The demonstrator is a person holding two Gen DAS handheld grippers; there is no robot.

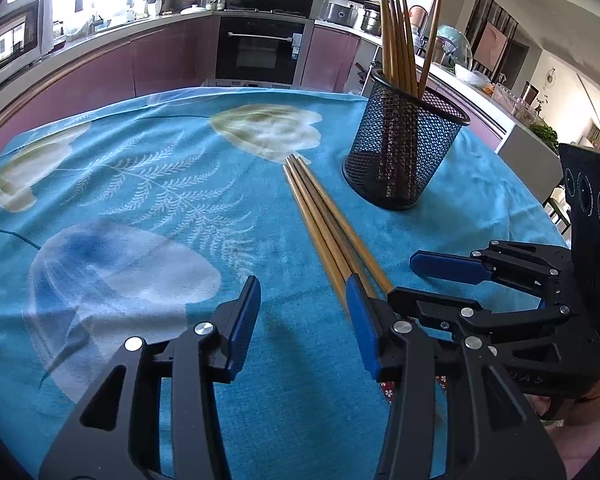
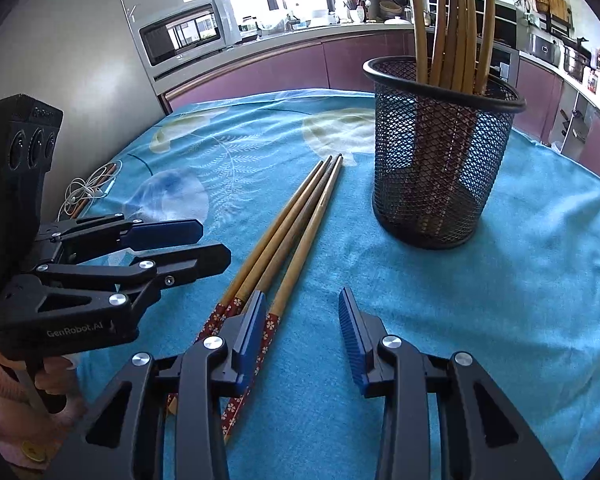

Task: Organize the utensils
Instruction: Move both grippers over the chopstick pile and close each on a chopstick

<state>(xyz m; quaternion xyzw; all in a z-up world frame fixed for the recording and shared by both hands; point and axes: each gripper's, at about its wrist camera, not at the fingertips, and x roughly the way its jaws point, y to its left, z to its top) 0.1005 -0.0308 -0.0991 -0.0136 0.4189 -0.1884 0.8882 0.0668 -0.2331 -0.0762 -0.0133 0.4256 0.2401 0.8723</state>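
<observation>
Black plastic fingers with ribbed blue pads frame both views. Left gripper [image 1: 304, 320] stands partly open over the teal flower-printed tablecloth [image 1: 140, 184], nothing between its jaws. Right gripper [image 2: 302, 336] is likewise partly open and empty, its left pad just beside three loose bamboo chopsticks [image 2: 296, 224] with red floral handles, lying side by side on the cloth. Near them stands a round black wire-mesh holder [image 2: 440, 152], upright, with more chopsticks [image 2: 456, 24] inside.
</observation>
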